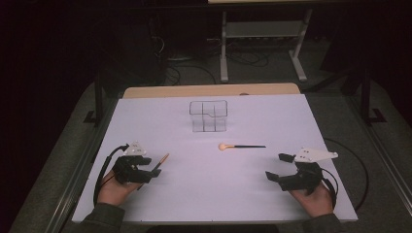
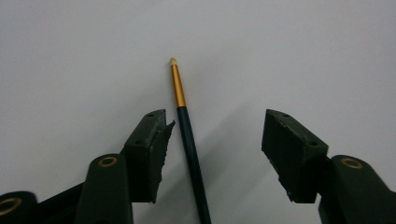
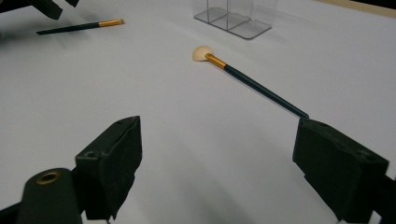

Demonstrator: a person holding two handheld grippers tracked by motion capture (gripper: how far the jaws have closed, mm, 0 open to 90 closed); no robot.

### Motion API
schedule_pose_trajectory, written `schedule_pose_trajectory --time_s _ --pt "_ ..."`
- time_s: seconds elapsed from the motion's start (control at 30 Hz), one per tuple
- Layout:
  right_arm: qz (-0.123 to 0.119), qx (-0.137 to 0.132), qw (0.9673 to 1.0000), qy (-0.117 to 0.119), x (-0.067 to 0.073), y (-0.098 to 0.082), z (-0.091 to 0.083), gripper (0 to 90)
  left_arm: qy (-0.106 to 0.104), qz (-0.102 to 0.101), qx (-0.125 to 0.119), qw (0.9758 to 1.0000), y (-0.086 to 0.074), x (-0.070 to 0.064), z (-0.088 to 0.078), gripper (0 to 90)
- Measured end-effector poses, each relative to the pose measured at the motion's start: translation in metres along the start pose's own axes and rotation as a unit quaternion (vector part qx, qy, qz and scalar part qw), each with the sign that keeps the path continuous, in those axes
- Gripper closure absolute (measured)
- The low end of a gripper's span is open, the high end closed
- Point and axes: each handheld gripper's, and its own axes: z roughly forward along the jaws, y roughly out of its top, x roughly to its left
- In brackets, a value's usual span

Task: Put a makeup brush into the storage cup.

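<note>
Step in hand, as I read it: pick-up of the thin brush (image 2: 187,140) at the near left of the white table (image 1: 204,194). The left gripper (image 1: 151,171) is set over its dark handle; in the left gripper view the handle runs up between the jaws, close beside the left pad (image 2: 156,149) but with a sliver of table showing between, and well clear of the other pad. Jaws parted, nothing pinched yet. The gold ferrule and pale tip point away from the gripper.

Next move, by my judgement: close squarely on the handle, then lift. The handle sits off-centre, so the near pad may nudge it sideways and roll it first.

Right gripper (image 1: 281,169) rests at the near right, jaws spread wide and empty.

Around: a second brush, the round-headed brush (image 1: 239,146), lies mid-table, its handle end reaching toward the right gripper. A clear organizer (image 1: 209,116) with several compartments stands farther back, upright and empty as far as I can tell; a likely destination. Nothing lies between the thin brush and it.
</note>
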Motion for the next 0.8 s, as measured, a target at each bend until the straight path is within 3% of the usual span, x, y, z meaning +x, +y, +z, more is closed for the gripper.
schedule_pose_trajectory --time_s 0.33,0.4,0.43,0.53,0.57,0.8 --pt "-0.002 -0.002 1.0000 -0.003 -0.001 0.001 -0.003 14.7 0.001 0.009 0.046 0.9989 0.014 0.005 0.006 49.7" --pt "-0.003 -0.003 1.0000 -0.003 -0.001 0.001 -0.003 14.7 -0.001 0.002 0.047 0.9989 0.015 0.007 0.009 52.8" --pt "-0.002 -0.004 1.0000 -0.004 -0.002 0.001 -0.003 14.7 0.001 -0.001 0.062 0.9981 0.018 0.010 0.011 54.0" --pt "0.001 -0.003 1.0000 -0.003 -0.002 0.001 -0.003 14.7 0.002 -0.001 0.073 0.9974 0.020 0.012 0.014 56.1" --pt "0.001 -0.002 1.0000 -0.003 -0.003 0.001 -0.003 14.7 0.003 0.009 0.087 0.9962 0.022 0.015 0.015 56.9" --pt "-0.002 -0.002 1.0000 -0.002 -0.003 0.002 -0.002 14.7 -0.002 0.001 0.101 0.9949 0.025 0.017 0.019 62.1"
